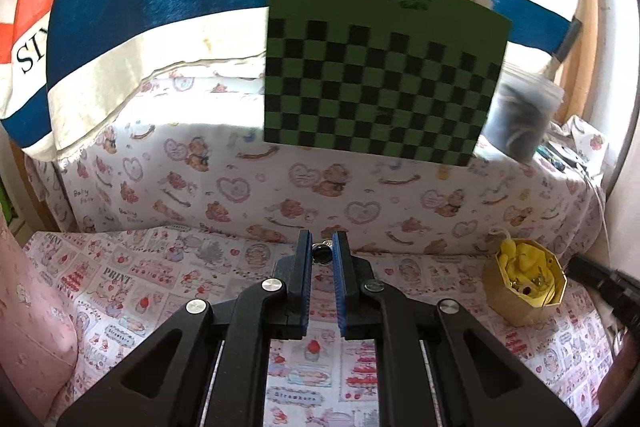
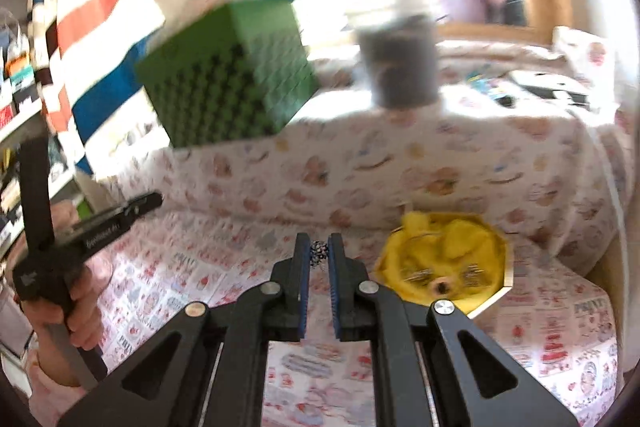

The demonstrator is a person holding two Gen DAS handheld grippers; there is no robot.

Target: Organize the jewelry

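The left gripper (image 1: 322,247) pinches a small dark ring (image 1: 321,251). The right gripper (image 2: 319,251) pinches a black-and-white beaded piece (image 2: 319,253). A gold octagonal box (image 1: 520,303) sits near the printed cloth's (image 1: 160,267) right edge.

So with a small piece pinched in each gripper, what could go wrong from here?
1. The left gripper holds its dark jewelry piece only at the fingertips, so it could slip out.
2. The right gripper pinches a beaded piece the same way while that view is blurred by motion.
3. The gold box already looks full of yellow cloth, so pieces may snag.
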